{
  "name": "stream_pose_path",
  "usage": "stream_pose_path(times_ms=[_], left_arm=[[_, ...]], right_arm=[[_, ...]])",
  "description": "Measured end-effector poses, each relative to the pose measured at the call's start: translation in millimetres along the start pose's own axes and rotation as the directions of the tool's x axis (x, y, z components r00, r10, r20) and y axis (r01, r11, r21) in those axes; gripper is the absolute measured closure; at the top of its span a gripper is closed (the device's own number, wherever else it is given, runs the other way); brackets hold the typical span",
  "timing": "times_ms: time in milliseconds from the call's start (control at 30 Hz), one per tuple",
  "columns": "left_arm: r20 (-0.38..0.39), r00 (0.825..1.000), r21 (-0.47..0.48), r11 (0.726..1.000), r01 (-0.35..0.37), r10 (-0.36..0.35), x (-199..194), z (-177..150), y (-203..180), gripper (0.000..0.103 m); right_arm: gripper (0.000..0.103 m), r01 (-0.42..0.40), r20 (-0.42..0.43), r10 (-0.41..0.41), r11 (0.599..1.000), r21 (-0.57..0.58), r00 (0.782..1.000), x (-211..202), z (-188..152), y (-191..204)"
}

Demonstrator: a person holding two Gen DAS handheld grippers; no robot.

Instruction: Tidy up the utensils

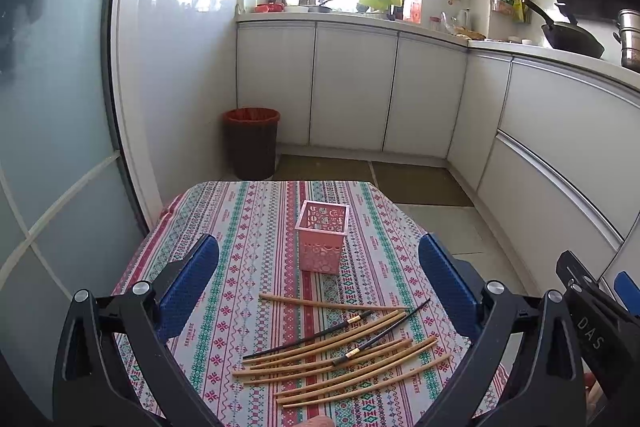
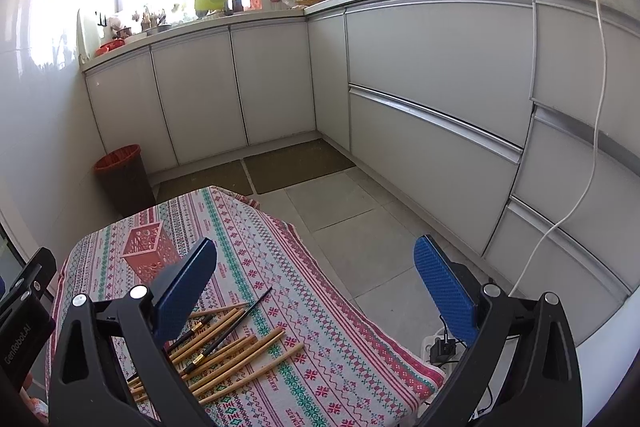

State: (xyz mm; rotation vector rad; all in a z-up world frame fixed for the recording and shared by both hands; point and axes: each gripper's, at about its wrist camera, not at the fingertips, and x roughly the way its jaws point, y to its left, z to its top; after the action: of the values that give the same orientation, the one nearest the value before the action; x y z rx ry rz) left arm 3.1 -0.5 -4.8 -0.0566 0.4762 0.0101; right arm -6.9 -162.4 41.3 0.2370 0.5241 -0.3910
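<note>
Both jaws spread wide and empty, the left hand-held gripper [image 1: 320, 287] and right hand-held gripper [image 2: 316, 287] hover above a cloth-covered counter [image 1: 248, 227], where loose chopsticks [image 1: 344, 351] lie scattered just in front of an upright pink holder [image 1: 322, 241].

Bare tablecloth [image 1: 256, 227] surrounds the pink holder [image 1: 322, 241]; chopsticks [image 1: 344, 351] nearer.
</note>
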Motion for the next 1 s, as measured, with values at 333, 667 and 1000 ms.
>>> stream_pose_path(times_ms=[333, 667, 1000], left_arm=[[-0.001, 1.000, 0.004, 1.000, 0.000, 0.000, -0.1, 0.7, -1.3, 0.007], [-0.009, 1.000, 0.003, 1.000, -0.002, 0.002, 3.1, -2.2, -1.0, 0.007], [-0.013, 1.000, 0.002, 1.000, -0.002, 0.002, 4.5, -2.3, -1.1, 0.007]], right_arm=[[0.007, 0.001, -0.002, -0.001, 1.000, -0.001, 1.000, -0.2, 0.6, 0.5], [0.007, -0.008, -0.002, 0.008, 1.000, -0.004, 1.000, -1.3, 1.3, 0.0], [0.007, -0.009, -0.003, 0.009, 1.000, -0.010, 1.000, -1.1, 0.2, 1.1]])
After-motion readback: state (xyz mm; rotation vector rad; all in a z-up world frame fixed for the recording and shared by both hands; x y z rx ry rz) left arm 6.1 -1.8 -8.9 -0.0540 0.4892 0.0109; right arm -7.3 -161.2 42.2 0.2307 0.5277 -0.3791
